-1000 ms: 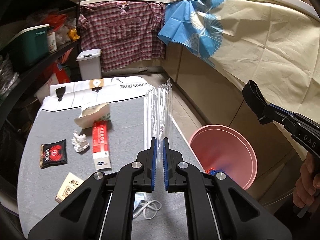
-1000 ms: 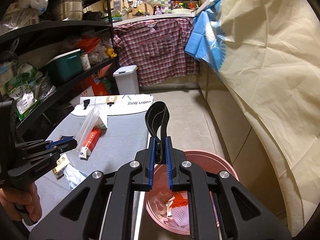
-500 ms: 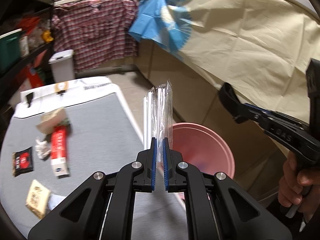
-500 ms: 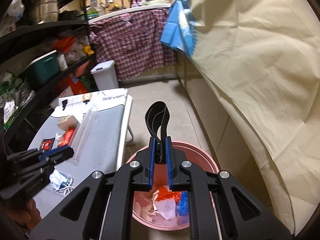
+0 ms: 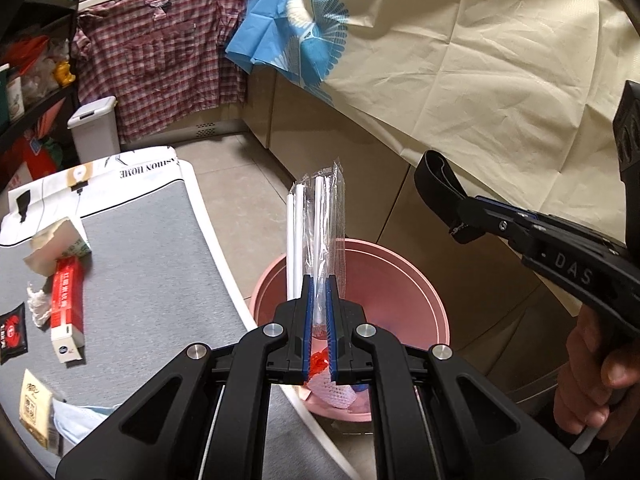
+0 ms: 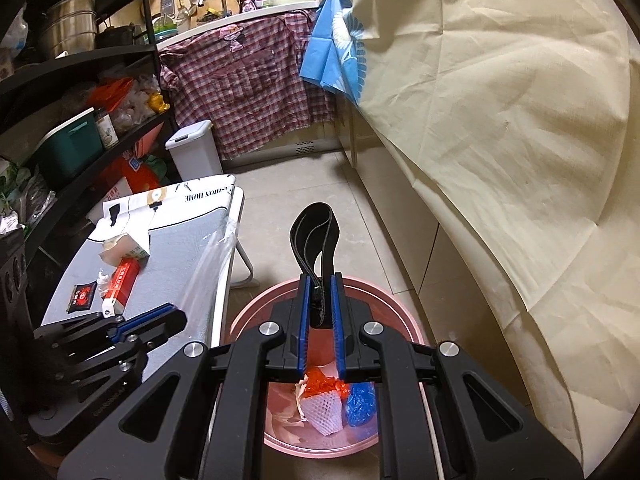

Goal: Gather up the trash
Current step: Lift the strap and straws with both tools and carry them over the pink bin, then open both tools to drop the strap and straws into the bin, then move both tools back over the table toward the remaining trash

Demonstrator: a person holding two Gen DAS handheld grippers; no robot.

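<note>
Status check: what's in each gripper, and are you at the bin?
Left gripper shut on packet of straws. Right gripper shut on black band. Both over pink bin, trash already inside. Nothing blocking the drop.

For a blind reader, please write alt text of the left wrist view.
The left gripper holds a clear packet of white straws upright above a pink bin on the floor. At right, the right gripper holds a black strap; at left, litter lies on a grey table.
</note>
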